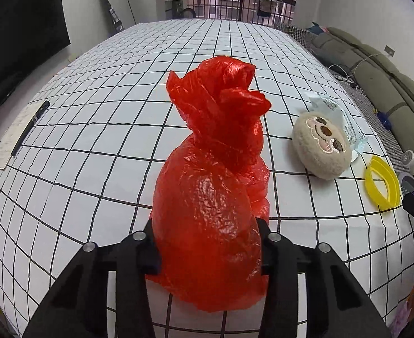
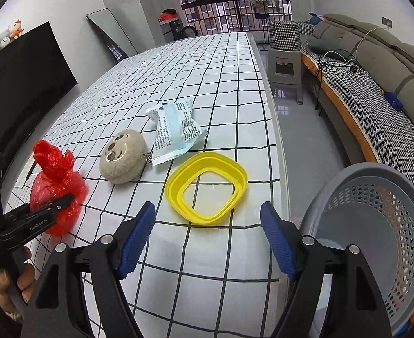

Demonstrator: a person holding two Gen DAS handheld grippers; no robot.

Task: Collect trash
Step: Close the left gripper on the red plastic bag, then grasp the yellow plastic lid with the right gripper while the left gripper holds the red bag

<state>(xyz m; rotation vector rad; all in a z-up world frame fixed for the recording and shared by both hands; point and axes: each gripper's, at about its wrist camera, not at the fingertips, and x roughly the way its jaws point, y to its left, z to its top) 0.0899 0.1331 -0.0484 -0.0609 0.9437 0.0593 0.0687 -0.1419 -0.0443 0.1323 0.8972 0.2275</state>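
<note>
Just beside the table edge (image 2: 274, 146) — yellow ring (image 2: 207, 188), gray basket (image 2: 375, 225).

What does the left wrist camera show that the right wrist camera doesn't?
Only the left wrist view shows the pen lying on a paper and the left gripper closed on the red bag from behind. Only the right wrist view shows the grey basket beside the table and the open right gripper. Both show the bag, plush toy, wrapper and yellow ring.
</note>
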